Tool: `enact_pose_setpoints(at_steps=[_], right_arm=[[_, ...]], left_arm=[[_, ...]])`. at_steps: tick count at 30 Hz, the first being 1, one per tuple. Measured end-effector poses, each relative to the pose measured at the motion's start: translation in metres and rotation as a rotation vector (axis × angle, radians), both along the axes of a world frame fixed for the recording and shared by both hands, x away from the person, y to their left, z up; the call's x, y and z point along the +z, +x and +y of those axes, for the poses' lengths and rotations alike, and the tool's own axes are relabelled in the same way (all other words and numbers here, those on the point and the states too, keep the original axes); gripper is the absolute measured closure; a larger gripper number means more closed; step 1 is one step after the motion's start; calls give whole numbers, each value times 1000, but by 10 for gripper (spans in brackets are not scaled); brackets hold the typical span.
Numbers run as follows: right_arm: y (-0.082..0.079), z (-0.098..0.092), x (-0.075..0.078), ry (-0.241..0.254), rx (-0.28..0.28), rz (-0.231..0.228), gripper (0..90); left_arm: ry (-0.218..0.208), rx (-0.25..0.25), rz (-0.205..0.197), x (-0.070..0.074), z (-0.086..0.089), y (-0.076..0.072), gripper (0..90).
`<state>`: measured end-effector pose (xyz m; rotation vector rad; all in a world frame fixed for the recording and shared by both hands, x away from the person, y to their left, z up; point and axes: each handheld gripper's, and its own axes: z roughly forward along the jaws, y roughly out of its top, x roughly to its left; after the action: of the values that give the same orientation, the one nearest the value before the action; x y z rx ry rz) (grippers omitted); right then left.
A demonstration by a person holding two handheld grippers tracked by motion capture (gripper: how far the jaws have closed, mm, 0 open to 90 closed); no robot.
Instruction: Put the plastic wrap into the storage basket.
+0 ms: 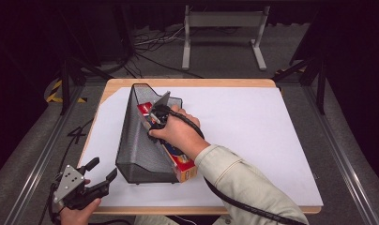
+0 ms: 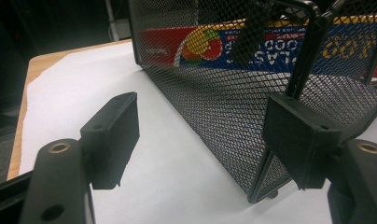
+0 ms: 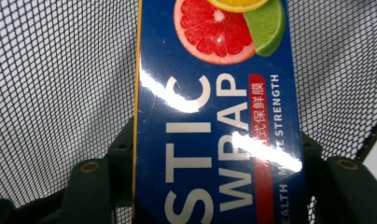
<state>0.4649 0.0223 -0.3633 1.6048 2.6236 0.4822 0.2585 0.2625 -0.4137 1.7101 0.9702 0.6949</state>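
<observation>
Right hand-held gripper [image 1: 155, 117] clamps plastic wrap box [image 3: 214, 121] inside mesh file holder [image 1: 136, 145] (black); left hand-held gripper [image 1: 102, 172] gapes beside it on table [image 1: 253, 126].

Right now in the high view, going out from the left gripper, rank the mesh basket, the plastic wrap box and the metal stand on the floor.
1. Mesh basket, just right of the left gripper.
2. Plastic wrap box, inside the basket's far side.
3. Metal stand, on the floor beyond the table.

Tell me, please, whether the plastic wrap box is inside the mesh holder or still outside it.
Inside. The plastic wrap box lies along the mesh holder, its end sticking out the open front, with the right claw shut on it.
</observation>
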Motion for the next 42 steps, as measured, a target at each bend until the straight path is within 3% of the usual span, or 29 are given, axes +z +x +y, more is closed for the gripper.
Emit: enact_pose_setpoints(at_steps=[8, 18, 24, 26, 27, 33, 42], right_arm=[[-5, -1, 4, 17, 43, -47, 241], [-9, -10, 19, 75, 44, -67, 212], [-14, -22, 36, 141, 68, -129, 205], [-17, -30, 44, 184, 120, -180, 185], [-17, -30, 44, 184, 120, -180, 185], [-26, -48, 62, 285, 193, -326, 174], [-41, -71, 82, 411, 249, -428, 174]], left_arm=[[2, 1, 2, 0, -1, 0, 279], [3, 4, 2, 0, 0, 0, 278], [5, 0, 1, 0, -1, 0, 278], [7, 1, 0, 0, -2, 1, 278], [7, 0, 1, 0, -2, 1, 278], [9, -2, -2, 1, -3, 2, 278], [5, 0, 0, 0, -3, 3, 278]])
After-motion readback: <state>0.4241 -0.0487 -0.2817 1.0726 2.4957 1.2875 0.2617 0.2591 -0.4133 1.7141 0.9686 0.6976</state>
